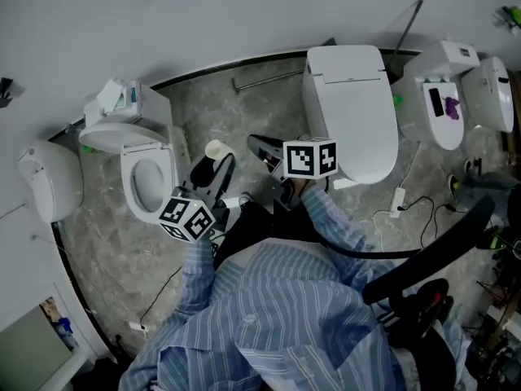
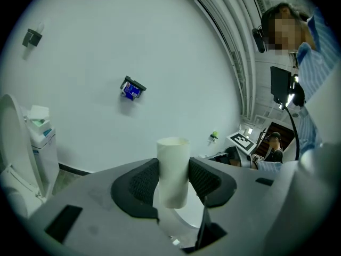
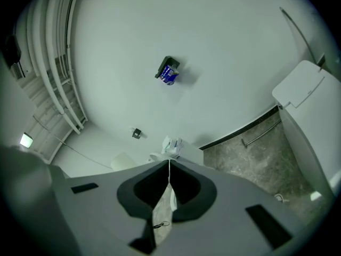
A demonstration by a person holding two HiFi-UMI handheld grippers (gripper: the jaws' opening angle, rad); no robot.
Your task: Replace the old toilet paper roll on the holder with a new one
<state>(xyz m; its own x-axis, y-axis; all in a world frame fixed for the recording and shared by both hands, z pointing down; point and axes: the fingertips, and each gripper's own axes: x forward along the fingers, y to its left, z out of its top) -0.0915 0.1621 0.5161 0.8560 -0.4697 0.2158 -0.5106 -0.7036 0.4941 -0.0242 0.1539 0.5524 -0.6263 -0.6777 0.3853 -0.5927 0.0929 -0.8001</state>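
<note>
Over the floor, left gripper level, jaws clamped on paper tube, right gripper angled down, jaws together.

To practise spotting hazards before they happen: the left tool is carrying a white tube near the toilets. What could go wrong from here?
The white tube sticks up out of the left tool, so it may tilt or slip free, possibly into the open toilet close by. Loose cables trail nearby and might catch a foot.
</note>
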